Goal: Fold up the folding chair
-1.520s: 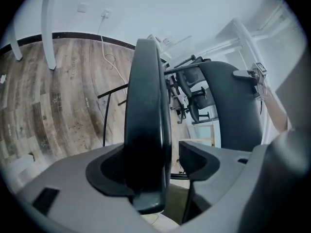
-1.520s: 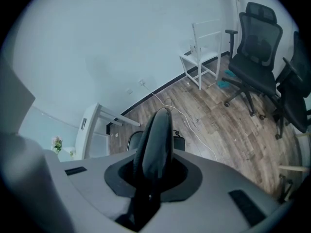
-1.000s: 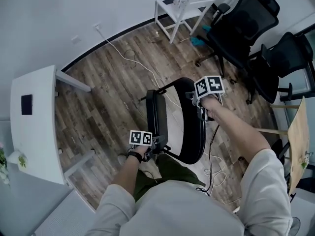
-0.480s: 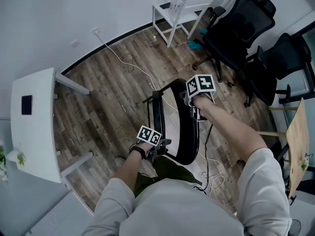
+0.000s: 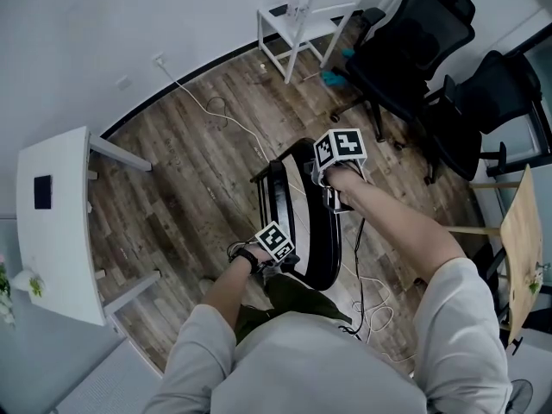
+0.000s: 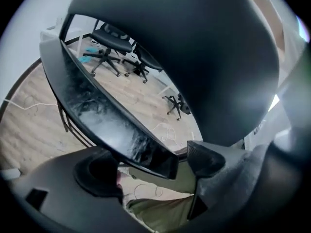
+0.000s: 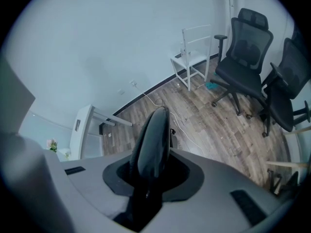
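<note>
The black folding chair (image 5: 302, 222) stands on the wood floor in front of me, its seat (image 6: 112, 115) swung up close to the backrest (image 7: 153, 140). My right gripper (image 5: 335, 192) sits on the backrest's top edge; in the right gripper view that edge fills the slot between the jaws of this gripper (image 7: 153, 176), which still press on it while opening slightly. My left gripper (image 5: 278, 253) is at the seat's near edge. In the left gripper view the seat's corner lies between the wide, still opening jaws of this gripper (image 6: 150, 164), and a gap shows beside the right pad (image 6: 206, 159).
Two black office chairs (image 5: 414, 50) (image 5: 492, 102) stand at the back right, next to a small white chair (image 5: 302, 20). A white desk (image 5: 52, 222) is on the left. Cables (image 5: 216, 106) trail over the floor. A wooden board (image 5: 522, 240) leans at the right edge.
My left gripper has moved right toward the chair and rolled over. The seat has swung closer to the backrest. The right gripper has kept its hold on the backrest.
</note>
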`<state>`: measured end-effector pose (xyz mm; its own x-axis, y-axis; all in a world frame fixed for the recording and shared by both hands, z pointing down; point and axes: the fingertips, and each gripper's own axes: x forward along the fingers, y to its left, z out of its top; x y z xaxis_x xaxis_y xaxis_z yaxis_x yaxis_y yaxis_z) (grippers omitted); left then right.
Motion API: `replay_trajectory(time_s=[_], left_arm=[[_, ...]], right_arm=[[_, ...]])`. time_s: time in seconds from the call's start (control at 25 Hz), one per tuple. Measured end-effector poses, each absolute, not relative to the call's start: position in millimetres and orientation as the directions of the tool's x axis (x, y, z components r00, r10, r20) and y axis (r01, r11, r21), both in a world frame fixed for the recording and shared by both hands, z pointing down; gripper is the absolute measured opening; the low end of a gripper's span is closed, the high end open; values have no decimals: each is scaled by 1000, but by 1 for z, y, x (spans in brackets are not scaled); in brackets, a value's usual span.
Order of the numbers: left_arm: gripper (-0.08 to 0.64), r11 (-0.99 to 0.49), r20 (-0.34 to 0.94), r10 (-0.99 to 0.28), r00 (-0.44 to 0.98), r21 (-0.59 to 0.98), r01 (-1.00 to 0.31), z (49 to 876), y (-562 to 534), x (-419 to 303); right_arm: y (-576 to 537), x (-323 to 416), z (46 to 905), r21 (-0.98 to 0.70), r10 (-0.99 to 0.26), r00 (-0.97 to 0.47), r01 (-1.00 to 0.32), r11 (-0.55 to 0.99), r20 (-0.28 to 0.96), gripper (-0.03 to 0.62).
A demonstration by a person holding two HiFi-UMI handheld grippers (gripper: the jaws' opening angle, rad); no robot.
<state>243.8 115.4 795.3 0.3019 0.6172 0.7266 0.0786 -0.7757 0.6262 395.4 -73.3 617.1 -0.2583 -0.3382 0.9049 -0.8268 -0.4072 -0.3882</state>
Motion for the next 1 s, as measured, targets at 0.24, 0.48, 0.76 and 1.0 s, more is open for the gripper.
replay_trajectory(time_s=[0.24,0.48,0.76,1.0], left_arm=[[449,-815,774,578,261,565,130,798,127,257],[451,-815,774,579,257,561,146,795,126,252],[449,-739,652,576,492,673,-26,717,84,240],[449,-677,540,439,718,724,-131,593,74,260]], right_arm=[[-72,396,616,-390,-333,-261,-821,-417,906,110],[-72,396,615,-407,-341,-275,-812,-419,899,115],[-75,390,614,-413,-340,-282,-808,-421,897,124],[-75,388,614,-408,-331,-281,-808,-424,901,124]])
